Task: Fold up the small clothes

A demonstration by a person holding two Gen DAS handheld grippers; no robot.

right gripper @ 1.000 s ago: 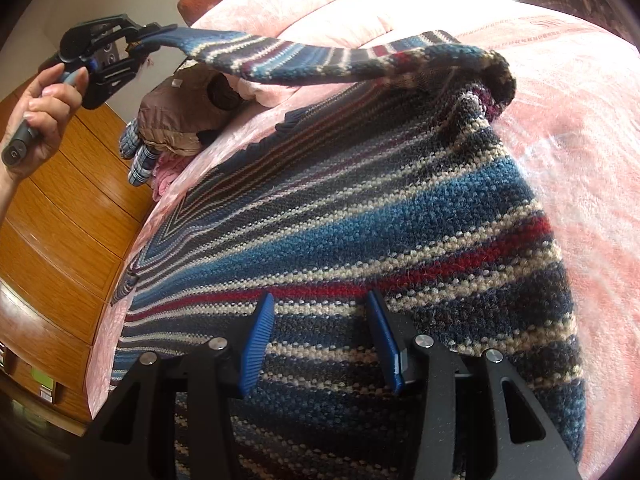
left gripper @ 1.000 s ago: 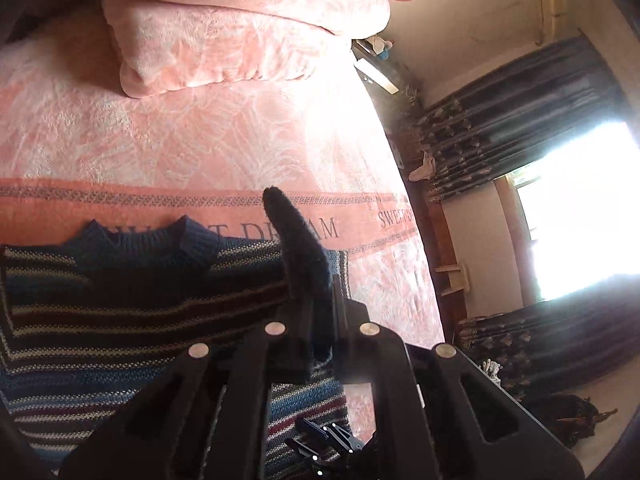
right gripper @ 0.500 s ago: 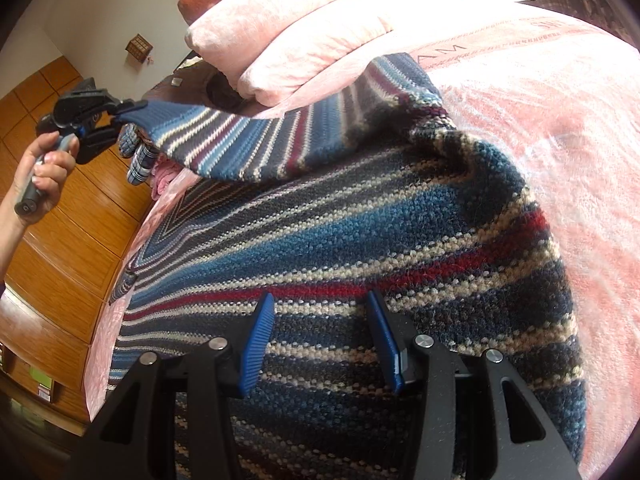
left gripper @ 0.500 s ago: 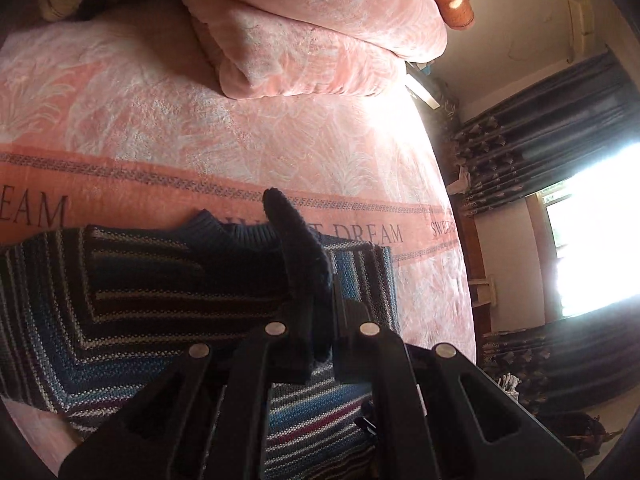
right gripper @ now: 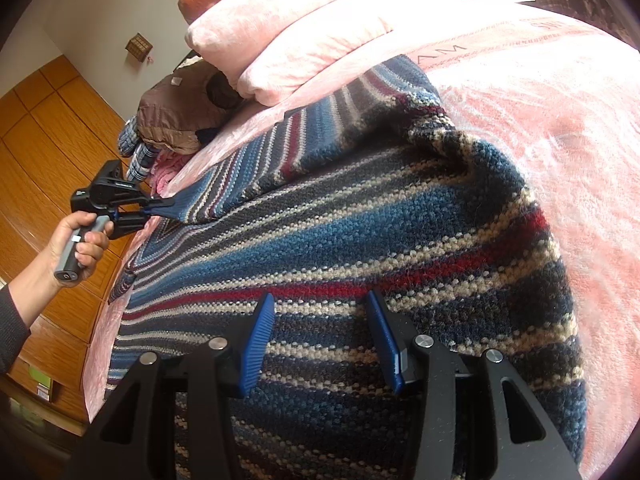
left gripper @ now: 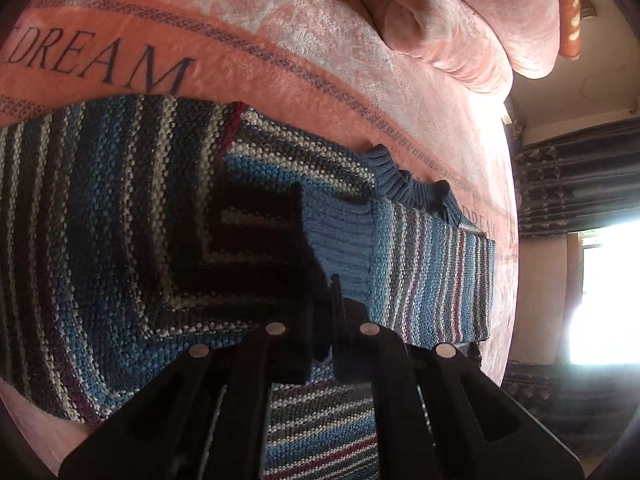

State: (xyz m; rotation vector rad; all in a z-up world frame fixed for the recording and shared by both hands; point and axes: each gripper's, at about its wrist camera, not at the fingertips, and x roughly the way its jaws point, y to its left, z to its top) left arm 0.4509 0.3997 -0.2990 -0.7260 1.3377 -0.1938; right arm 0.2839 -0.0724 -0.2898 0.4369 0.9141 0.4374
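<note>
Under shadow, left gripper [left gripper: 320, 304] pinches sweater [right gripper: 360, 220] cuff, fingertips hidden; right gripper [right gripper: 320, 344] gapes empty.

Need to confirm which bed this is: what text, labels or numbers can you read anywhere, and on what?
"DREAM": dark capitals on the orange band of the pink bedspread, above the striped sweater.
"DREAM": again on the same band, by the sweater's collar, partly hidden.
"AM": band letters in the right wrist view, cut off by the sweater.
Further letters near the bed's far corner: too blurred to read.

sweater [right gripper: 360, 216]: 1 | tongs [right gripper: 158, 206]: 2 | hand [right gripper: 78, 240]: 1 | blanket [right gripper: 540, 120]: 1
</note>
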